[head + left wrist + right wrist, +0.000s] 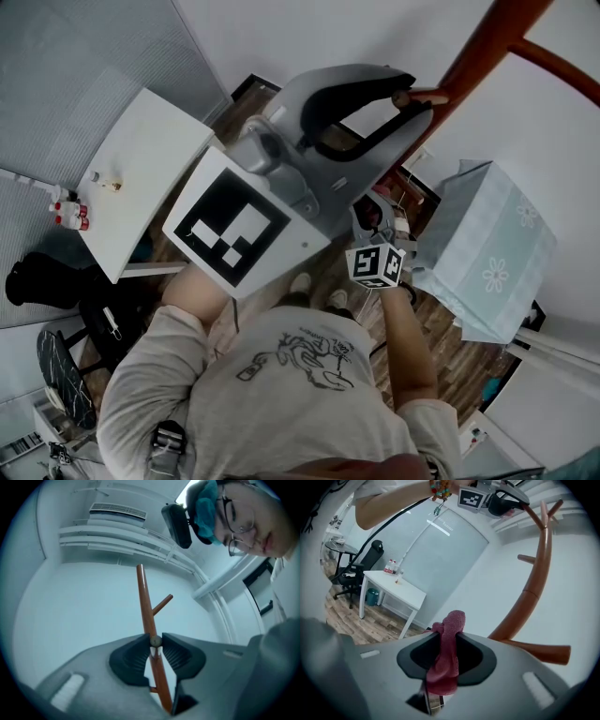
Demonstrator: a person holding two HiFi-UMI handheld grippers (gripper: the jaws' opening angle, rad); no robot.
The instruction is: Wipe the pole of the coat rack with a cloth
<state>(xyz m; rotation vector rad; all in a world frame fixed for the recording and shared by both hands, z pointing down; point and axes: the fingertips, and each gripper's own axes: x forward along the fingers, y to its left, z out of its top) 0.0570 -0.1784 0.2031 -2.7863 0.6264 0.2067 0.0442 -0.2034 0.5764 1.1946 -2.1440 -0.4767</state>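
Between the jaws of my right gripper sits the cloth, a dark pink, nubbly terry rag. The jaws are pressed tight on it, so a folded lump stands up above the pads and the rest hangs below. In the head view the right forearm reaches forward and low, with the marker cube at its end.

Just beyond the cloth and to its right, apart from it, rises the pole of the coat rack. It is smooth reddish-brown wood, round in section, with a thick peg jutting out near my jaw.

Higher up, my left gripper is closed on a slim peg of the rack. Its round end shows between the ribbed black pads, and the pole runs behind them. The left arm is raised, a bead bracelet at the wrist, holding that gripper near the top of the rack.

Farther off are a plain white table, a black office chair and a plank floor.
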